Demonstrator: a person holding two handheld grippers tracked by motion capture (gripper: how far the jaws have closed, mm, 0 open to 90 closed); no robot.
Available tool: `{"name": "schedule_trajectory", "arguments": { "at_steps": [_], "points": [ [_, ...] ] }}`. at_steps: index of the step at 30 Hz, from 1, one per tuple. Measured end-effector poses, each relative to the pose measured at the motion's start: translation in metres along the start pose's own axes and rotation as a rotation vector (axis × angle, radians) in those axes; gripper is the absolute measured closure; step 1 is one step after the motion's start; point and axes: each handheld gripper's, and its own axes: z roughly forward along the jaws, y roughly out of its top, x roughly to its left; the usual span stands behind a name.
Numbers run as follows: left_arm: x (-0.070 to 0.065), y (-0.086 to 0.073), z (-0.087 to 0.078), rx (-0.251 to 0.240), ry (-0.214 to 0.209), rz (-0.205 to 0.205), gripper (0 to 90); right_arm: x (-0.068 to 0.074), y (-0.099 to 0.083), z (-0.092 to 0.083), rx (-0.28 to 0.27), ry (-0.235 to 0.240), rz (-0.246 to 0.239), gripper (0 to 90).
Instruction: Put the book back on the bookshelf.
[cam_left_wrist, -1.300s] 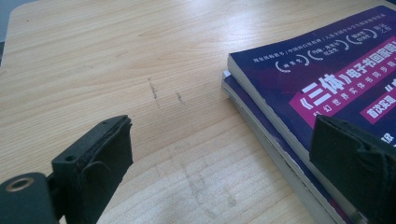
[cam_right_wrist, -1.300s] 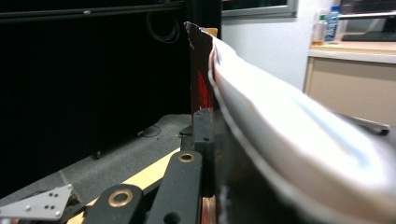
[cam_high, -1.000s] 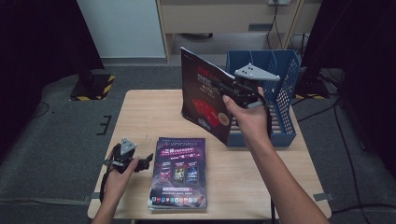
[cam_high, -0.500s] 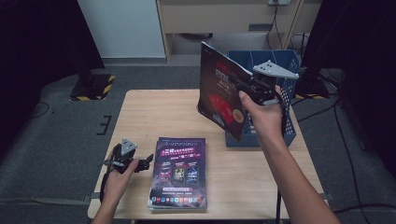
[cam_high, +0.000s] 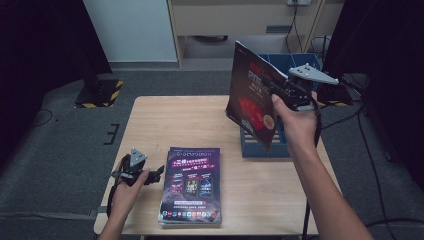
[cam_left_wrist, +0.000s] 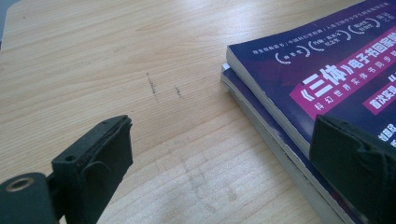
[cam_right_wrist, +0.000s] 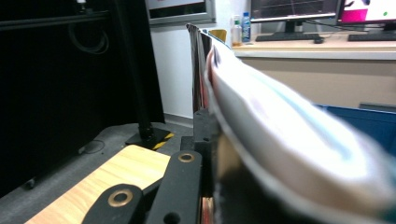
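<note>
My right gripper (cam_high: 280, 92) is shut on a dark red magazine (cam_high: 251, 95), held upright and tilted above the left edge of the blue basket (cam_high: 260, 150). In the right gripper view the magazine's page edges (cam_right_wrist: 280, 135) bulge out beside the black jaw. A stack of two purple magazines (cam_high: 192, 185) lies flat near the table's front. My left gripper (cam_high: 157, 172) rests low on the table just left of that stack, open, with bare wood between its jaws. In the left gripper view the stack's corner (cam_left_wrist: 289, 93) lies next to the right jaw.
The wooden table (cam_high: 170, 120) has bare room at its back left and middle. The blue basket stands at the right side. Dark floor surrounds the table, with a black stand base (cam_high: 97, 92) with yellow stripes at the back left.
My right gripper has carried the red magazine rightward and up, turning it more upright over the blue basket. The left gripper has stayed put beside the stack.
</note>
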Motion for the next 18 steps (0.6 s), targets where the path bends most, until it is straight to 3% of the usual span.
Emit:
{"name": "schedule_trajectory", "arguments": {
  "at_steps": [11, 18],
  "points": [
    [-0.001, 0.000, 0.000, 0.004, -0.001, 0.006, 5.2, -0.014, -0.003, -0.004, 0.001, -0.067, 0.016, 86.6],
    [0.000, 0.000, 0.000, 0.005, 0.000, 0.007, 5.2, -0.018, -0.003, -0.005, -0.002, -0.085, 0.021, 86.6]
  ]
}}
